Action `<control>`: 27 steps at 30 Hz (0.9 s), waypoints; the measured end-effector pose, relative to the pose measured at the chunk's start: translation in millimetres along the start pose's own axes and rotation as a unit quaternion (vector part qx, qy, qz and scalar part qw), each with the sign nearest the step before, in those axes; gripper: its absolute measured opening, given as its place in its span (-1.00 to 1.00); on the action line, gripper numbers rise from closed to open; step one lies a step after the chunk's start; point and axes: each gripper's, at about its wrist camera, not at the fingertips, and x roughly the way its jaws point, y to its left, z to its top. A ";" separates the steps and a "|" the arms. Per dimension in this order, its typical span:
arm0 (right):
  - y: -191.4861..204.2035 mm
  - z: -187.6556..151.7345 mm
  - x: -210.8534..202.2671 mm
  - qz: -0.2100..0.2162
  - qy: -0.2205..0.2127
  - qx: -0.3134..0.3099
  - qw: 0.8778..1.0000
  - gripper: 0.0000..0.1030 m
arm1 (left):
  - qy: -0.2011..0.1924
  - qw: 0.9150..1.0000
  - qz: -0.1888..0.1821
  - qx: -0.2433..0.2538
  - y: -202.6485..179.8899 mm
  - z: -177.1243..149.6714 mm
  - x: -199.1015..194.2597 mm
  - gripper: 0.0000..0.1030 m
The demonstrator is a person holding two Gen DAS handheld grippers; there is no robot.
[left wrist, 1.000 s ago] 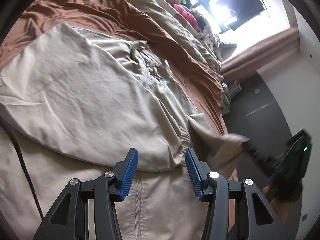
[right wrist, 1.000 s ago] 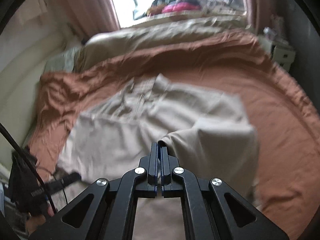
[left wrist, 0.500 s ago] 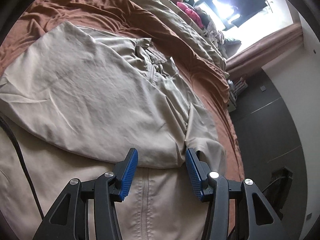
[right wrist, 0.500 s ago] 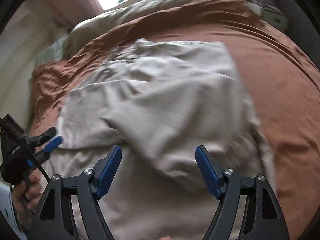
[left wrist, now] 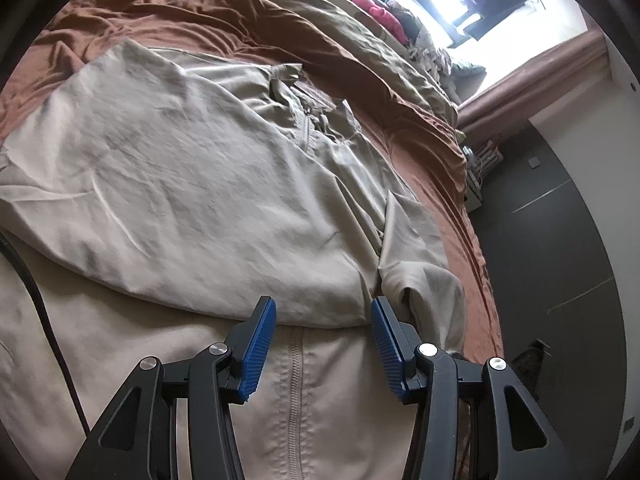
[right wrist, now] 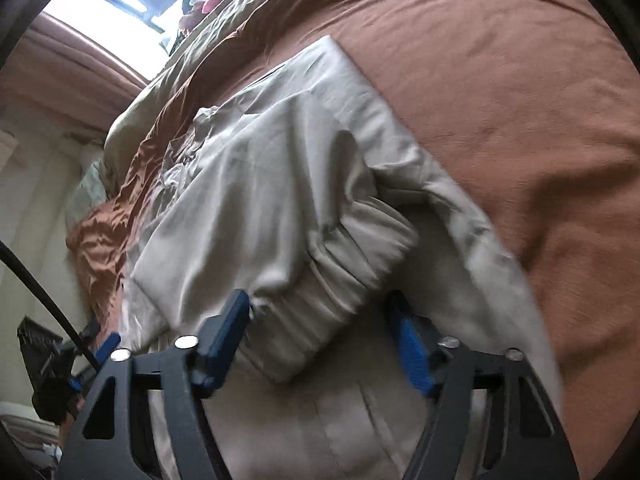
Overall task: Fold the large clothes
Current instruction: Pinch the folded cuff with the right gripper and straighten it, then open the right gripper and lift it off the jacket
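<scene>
A large beige jacket point(left wrist: 200, 184) lies spread on a bed, its zipper point(left wrist: 296, 392) running toward me. My left gripper point(left wrist: 320, 344) hovers low over the jacket's near part, open, with nothing between its blue pads. In the right wrist view the same jacket point(right wrist: 260, 184) has one sleeve folded across its body. The sleeve's gathered cuff point(right wrist: 332, 280) lies between the fingers of my right gripper point(right wrist: 320, 332). Those jaws are closing, and a gap still shows beside the right pad. The left gripper point(right wrist: 92, 344) also shows at the lower left of that view.
A rumpled brown sheet point(right wrist: 500, 92) covers the bed, with an olive duvet point(left wrist: 360, 40) bunched along the far side below a bright window. A black cable point(left wrist: 36, 300) crosses the jacket at the left. Dark floor point(left wrist: 560, 260) lies past the bed's right edge.
The right gripper, shut on the sleeve a second ago, opened and let it drop across the jacket, then sank and rolled toward the cuff. The left gripper stayed put.
</scene>
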 end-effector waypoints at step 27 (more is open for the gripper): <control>255.0 -46.0 -22.7 0.037 -0.071 -0.277 0.957 -0.81 | -0.064 0.994 -0.015 -0.090 57.3 25.1 -49.5 -0.02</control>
